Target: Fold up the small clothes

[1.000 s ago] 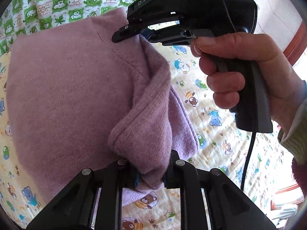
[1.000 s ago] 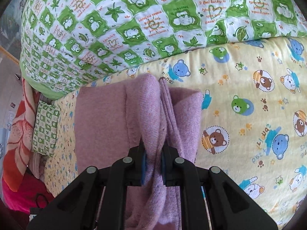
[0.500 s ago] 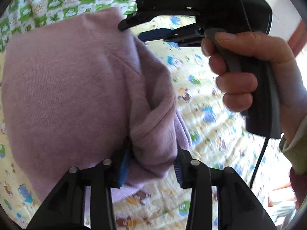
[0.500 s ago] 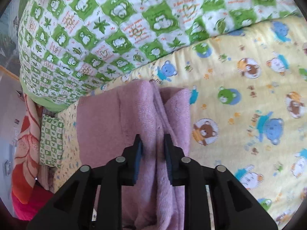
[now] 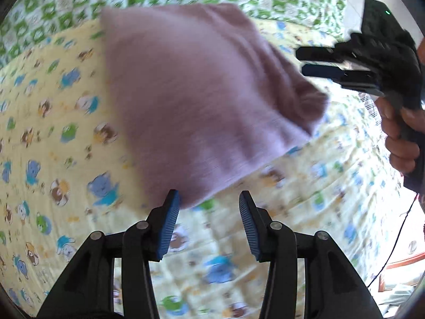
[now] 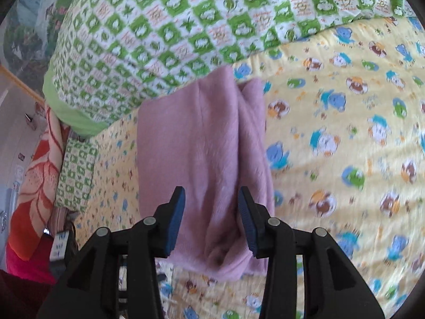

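A folded mauve knit garment (image 5: 202,98) lies flat on the yellow cartoon-bear sheet (image 5: 53,138). It also shows in the right wrist view (image 6: 202,159) with a fold ridge down its middle. My left gripper (image 5: 208,199) is open and empty, just short of the garment's near edge. My right gripper (image 6: 211,196) is open and empty above the garment's near end. In the left wrist view the right gripper (image 5: 302,62) is at the right, a little off the garment's right corner.
A green-and-white checked quilt (image 6: 186,26) is bunched along the far side of the sheet (image 6: 345,133). An orange floral blanket (image 6: 34,186) and a small checked pillow (image 6: 77,170) lie at the left. A wooden edge (image 5: 403,263) shows at lower right.
Both grippers opened and let go of the garment, then drew back from it. The garment dropped flat onto the sheet in a folded shape.
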Demonstrator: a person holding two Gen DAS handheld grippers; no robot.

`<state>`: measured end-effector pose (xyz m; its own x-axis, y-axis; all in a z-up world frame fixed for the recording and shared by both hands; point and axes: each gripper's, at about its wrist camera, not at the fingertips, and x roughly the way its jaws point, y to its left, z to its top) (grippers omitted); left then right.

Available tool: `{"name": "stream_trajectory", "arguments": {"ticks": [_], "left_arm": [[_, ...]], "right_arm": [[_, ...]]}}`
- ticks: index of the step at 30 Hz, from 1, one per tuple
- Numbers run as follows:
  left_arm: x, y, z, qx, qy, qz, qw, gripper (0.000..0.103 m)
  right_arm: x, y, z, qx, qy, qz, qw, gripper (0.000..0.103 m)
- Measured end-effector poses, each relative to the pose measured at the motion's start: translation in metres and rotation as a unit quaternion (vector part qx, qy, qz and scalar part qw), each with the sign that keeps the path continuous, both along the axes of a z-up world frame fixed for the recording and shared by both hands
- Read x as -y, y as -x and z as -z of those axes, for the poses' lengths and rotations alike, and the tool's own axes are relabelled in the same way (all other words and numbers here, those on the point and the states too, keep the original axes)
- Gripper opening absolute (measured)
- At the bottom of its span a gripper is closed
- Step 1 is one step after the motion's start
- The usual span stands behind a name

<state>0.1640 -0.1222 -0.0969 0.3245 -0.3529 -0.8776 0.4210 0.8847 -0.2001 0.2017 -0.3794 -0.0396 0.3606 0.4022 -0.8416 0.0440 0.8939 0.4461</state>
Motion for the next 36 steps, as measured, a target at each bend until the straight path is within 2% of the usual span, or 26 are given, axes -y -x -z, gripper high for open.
{"name": "stream_trajectory", "arguments": {"ticks": [5, 11, 15, 17, 18, 19, 20, 22, 25, 27, 30, 33, 36], "left_arm": [[-0.002, -0.003, 0.012, 0.011, -0.026, 0.012, 0.9995, 0.047], [0.016, -0.003, 0.019, 0.033, -0.056, 0.019, 0.9977, 0.047], [0.013, -0.007, 0.019, 0.039, -0.077, 0.0, 0.9963, 0.047], [0.011, -0.014, 0.023, 0.026, -0.078, -0.016, 0.9965, 0.047], [0.008, -0.02, 0.024, 0.017, -0.072, -0.024, 0.9969, 0.047], [0.01, -0.025, 0.027, 0.009, -0.067, -0.031, 0.9972, 0.042], [0.007, -0.029, 0.028, -0.002, -0.061, -0.036, 0.9975, 0.036], [0.001, -0.034, 0.025, -0.01, -0.048, -0.042, 0.9979, 0.033], [-0.006, -0.037, 0.017, -0.006, -0.036, -0.046, 0.9983, 0.032], [-0.009, -0.038, 0.018, -0.01, -0.029, -0.046, 0.9984, 0.032], [-0.007, -0.038, 0.024, -0.017, -0.037, -0.041, 0.9983, 0.031], [-0.008, -0.043, 0.034, -0.024, -0.039, -0.038, 0.9982, 0.031], [-0.011, -0.044, 0.036, -0.029, -0.034, -0.033, 0.9985, 0.031]], "right_arm": [[-0.014, 0.006, 0.023, -0.041, 0.041, -0.003, 0.998, 0.049], [-0.022, 0.013, 0.029, -0.046, 0.109, -0.033, 0.992, 0.051], [-0.019, 0.02, 0.03, -0.041, 0.106, -0.033, 0.993, 0.05], [-0.021, 0.022, 0.032, -0.043, 0.107, -0.038, 0.993, 0.042], [-0.023, 0.022, 0.033, -0.045, 0.106, -0.046, 0.992, 0.026], [-0.026, 0.023, 0.034, -0.048, 0.101, -0.05, 0.992, 0.011], [-0.029, 0.022, 0.03, -0.042, 0.095, -0.053, 0.993, 0.009], [-0.032, 0.024, 0.012, -0.015, 0.082, -0.054, 0.995, 0.006], [-0.009, 0.037, -0.034, 0.046, 0.04, -0.003, 0.998, 0.005], [0.013, 0.047, -0.044, 0.061, 0.026, 0.037, 0.997, 0.003], [0.036, 0.059, -0.014, 0.021, 0.026, 0.073, 0.997, 0.003], [0.039, 0.068, 0.027, -0.025, 0.04, 0.083, 0.995, 0.002], [0.041, 0.074, 0.043, -0.034, 0.032, 0.106, 0.993, 0.002]]}}
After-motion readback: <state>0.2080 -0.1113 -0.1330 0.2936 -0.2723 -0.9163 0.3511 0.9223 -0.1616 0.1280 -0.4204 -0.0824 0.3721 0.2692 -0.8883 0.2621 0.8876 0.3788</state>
